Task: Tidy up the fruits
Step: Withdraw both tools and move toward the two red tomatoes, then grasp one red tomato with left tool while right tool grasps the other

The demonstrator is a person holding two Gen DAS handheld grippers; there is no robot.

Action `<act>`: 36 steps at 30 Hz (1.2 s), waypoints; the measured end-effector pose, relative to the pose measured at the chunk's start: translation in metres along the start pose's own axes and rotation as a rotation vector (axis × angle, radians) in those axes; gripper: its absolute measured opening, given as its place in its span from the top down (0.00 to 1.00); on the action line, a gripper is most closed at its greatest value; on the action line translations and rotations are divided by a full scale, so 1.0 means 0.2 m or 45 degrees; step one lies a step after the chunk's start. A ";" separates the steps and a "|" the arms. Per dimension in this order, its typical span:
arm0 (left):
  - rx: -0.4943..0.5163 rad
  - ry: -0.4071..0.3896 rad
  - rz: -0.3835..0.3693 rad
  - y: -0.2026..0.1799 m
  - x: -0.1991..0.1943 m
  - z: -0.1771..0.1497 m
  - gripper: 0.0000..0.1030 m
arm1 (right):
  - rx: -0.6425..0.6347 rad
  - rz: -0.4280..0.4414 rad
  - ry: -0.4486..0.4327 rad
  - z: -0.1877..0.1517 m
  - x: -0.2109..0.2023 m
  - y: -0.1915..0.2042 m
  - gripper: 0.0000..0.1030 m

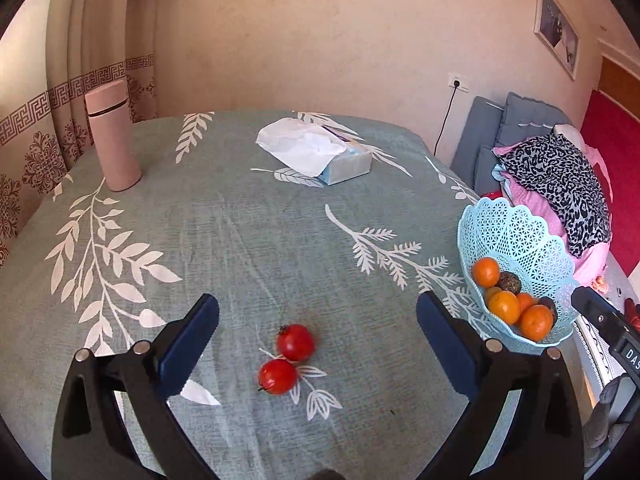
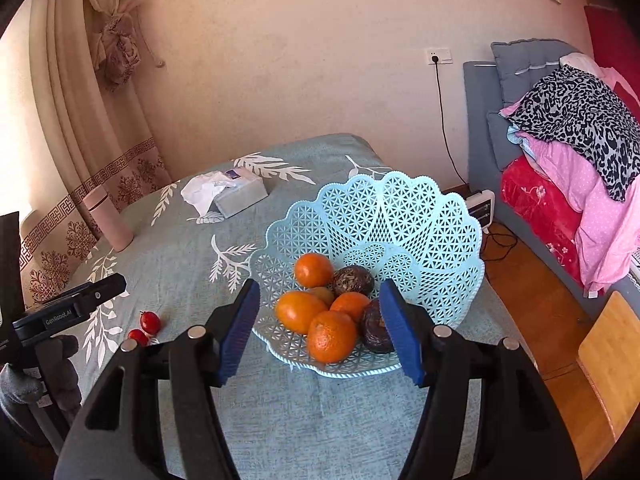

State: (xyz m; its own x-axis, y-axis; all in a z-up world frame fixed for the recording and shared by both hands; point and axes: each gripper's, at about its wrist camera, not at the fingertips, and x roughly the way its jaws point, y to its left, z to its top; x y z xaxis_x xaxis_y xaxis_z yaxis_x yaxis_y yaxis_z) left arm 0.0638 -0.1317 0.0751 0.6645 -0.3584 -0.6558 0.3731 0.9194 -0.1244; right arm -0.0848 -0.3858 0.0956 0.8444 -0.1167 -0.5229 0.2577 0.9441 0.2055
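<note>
left gripper [image 1: 318, 320] gapes empty above two red fruits [image 1: 295, 342] (small, smooth, likely roll-prone; best pinched across the middle), right gripper [image 2: 320, 320] half-open, empty, over the basket [image 2: 436, 216].

On the table [image 1: 248, 240], 2 fruits [image 1: 287, 358] lie touching near the front, the basket [image 1: 516, 236] at the right edge. The basket holds 4 oranges [image 2: 332, 336] among other fruits. A flask [image 1: 114, 136] stands far left, a tissue box [image 1: 320, 152] behind centre.

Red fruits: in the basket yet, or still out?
Out. Both red fruits lie on the tablecloth, apart from the basket.
</note>
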 end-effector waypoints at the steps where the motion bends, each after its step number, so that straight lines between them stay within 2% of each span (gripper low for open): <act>1: -0.008 0.010 0.005 0.02 0.00 -0.01 0.05 | -0.009 0.005 0.006 0.00 0.01 0.01 0.38; 4: -0.025 0.044 0.011 0.08 0.02 -0.07 0.07 | -0.031 0.017 0.025 -0.02 0.03 0.05 0.38; 7: -0.041 0.100 -0.013 0.11 0.07 -0.12 0.17 | -0.046 0.026 0.043 -0.03 0.04 0.08 0.38; 17: -0.106 0.242 -0.101 0.16 0.18 -0.25 0.58 | -0.084 0.043 0.094 -0.06 0.09 0.14 0.38; 20: -0.093 0.235 -0.092 0.15 0.18 -0.26 0.61 | -0.101 0.054 0.113 -0.07 0.11 0.17 0.38; 23: -0.096 0.230 -0.084 0.16 0.18 -0.26 0.74 | -0.114 0.082 0.137 -0.07 0.13 0.20 0.38; 27: -0.084 0.192 -0.069 0.17 0.15 -0.26 0.74 | -0.129 0.141 0.168 -0.05 0.15 0.26 0.38; 32: -0.083 0.065 0.065 0.21 0.06 -0.23 0.74 | -0.177 0.256 0.246 -0.03 0.21 0.38 0.38; 36: -0.133 0.019 0.131 0.28 0.03 -0.21 0.74 | -0.261 0.329 0.344 -0.05 0.29 0.54 0.38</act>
State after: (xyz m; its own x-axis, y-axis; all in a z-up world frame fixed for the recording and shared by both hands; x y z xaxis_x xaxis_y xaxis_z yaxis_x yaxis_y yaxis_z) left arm 0.0611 -0.0760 0.0334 0.6858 -0.2595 -0.6799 0.2334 0.9634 -0.1322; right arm -0.0117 -0.2869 0.0789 0.7082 0.1913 -0.6796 -0.0682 0.9766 0.2038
